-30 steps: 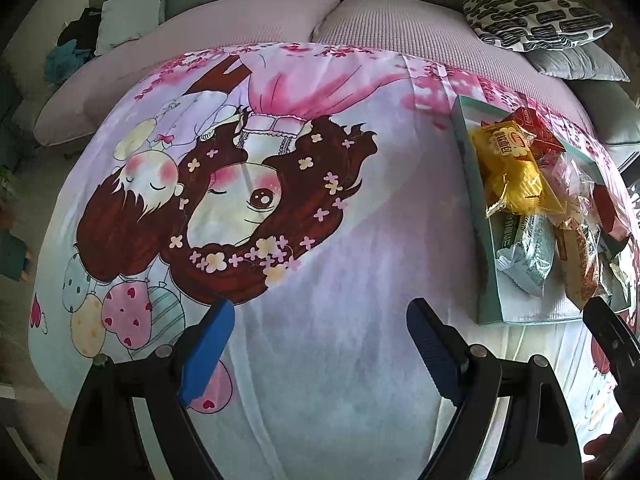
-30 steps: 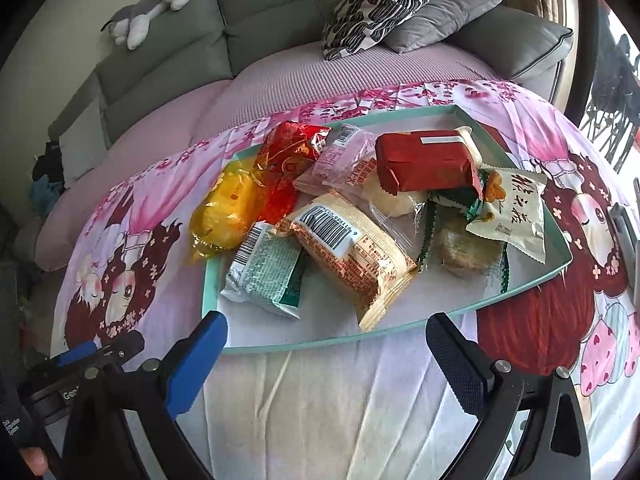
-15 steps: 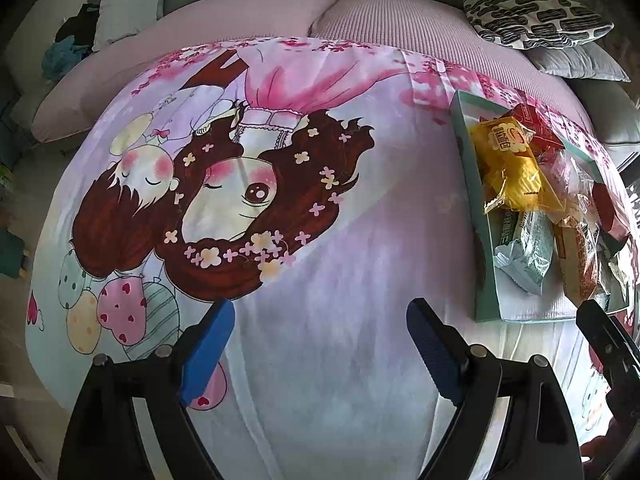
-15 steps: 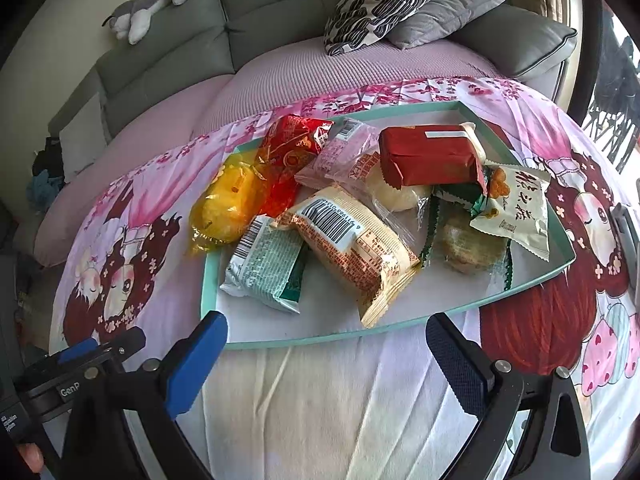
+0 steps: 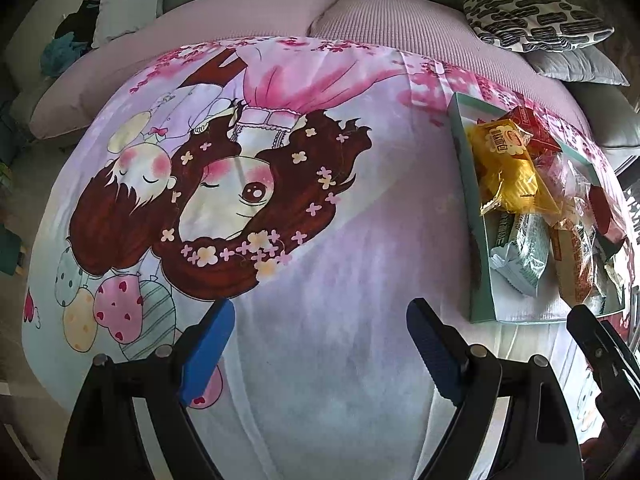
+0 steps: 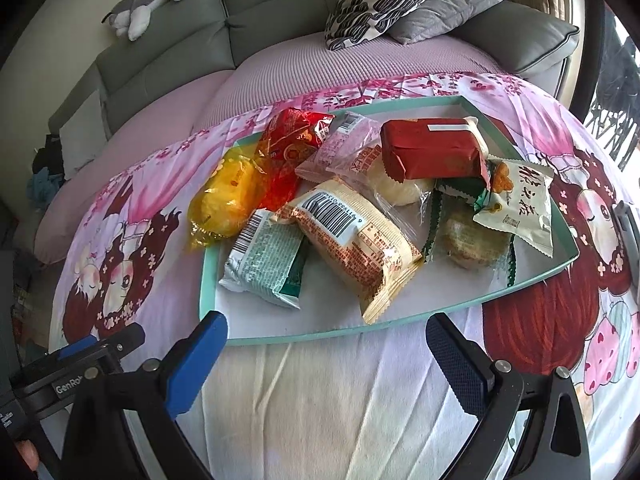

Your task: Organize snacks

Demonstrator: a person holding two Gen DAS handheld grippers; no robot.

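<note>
Snack packets (image 6: pixel 344 236) heaped in teal tray (image 6: pixel 400 326).

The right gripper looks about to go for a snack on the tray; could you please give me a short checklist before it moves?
1. Right gripper open and holding nothing: ok.
2. Left gripper open, over bare cloth, away from the tray: ok.
3. Nearest pick, the beige barcode packet, lies on top, unpinned: ok.
4. Green-white packet free of overlap: not ok, the beige packet's edge covers it.
5. Tray lies flat on the cloth: cannot tell.
</note>
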